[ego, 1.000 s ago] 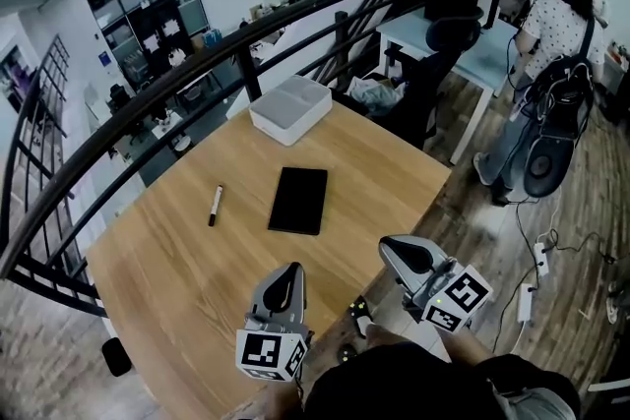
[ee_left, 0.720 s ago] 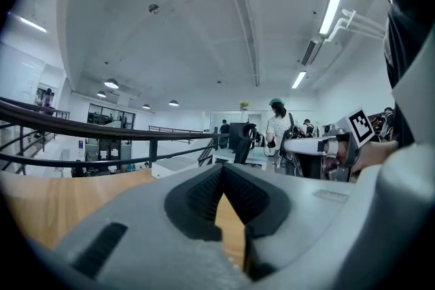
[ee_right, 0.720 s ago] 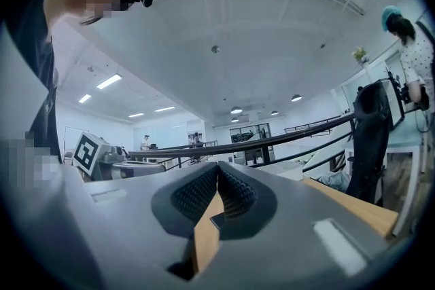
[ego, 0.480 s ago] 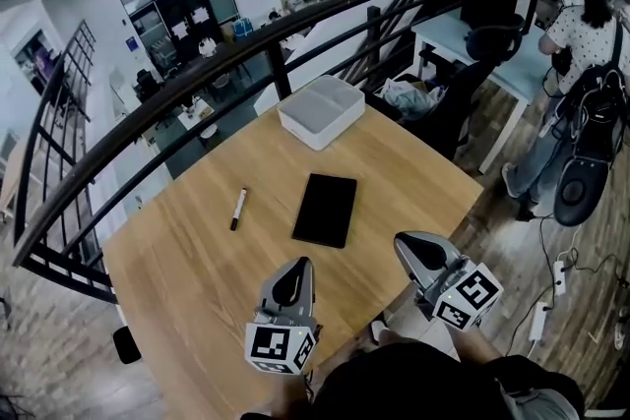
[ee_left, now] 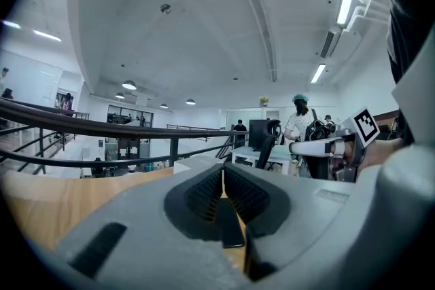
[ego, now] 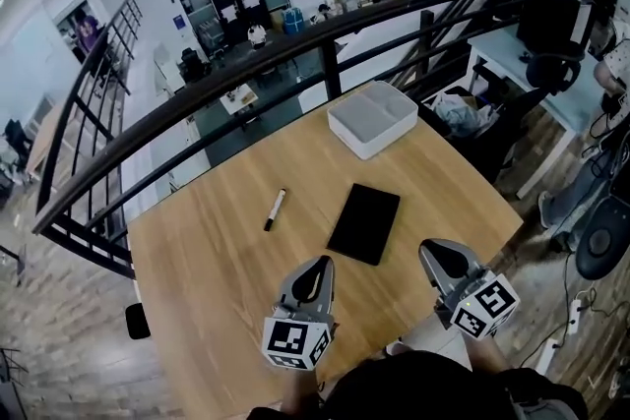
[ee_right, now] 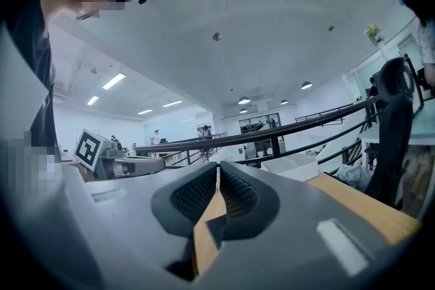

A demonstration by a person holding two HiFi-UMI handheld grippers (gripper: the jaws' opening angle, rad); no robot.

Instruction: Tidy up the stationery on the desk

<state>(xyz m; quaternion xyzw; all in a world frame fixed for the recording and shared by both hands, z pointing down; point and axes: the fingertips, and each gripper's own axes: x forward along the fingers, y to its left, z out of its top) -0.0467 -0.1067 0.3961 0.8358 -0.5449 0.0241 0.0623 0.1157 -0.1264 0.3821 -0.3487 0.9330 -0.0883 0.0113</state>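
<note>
A black-and-white marker pen (ego: 275,209) lies on the wooden desk (ego: 207,261), left of centre. A flat black notebook (ego: 364,223) lies to its right. A white lidded box (ego: 372,118) stands at the far edge. My left gripper (ego: 317,269) hovers over the near edge, shut and empty, pointing toward the notebook (ee_left: 228,221). My right gripper (ego: 438,254) is held at the near right corner, also shut and empty. In the right gripper view the notebook (ee_right: 214,227) shows low between the closed jaws and the box (ee_right: 292,165) shows far ahead.
A dark metal railing (ego: 295,54) curves round the desk's far and left sides, with a drop to a lower floor behind it. An office chair (ego: 546,74) and another desk (ego: 512,49) stand to the right. Cables lie on the floor (ego: 576,310).
The head camera has swung, so the desk, pen, notebook and box appear further right and lower. Both grippers stay shut near the front edge. Nothing on the desk has moved.
</note>
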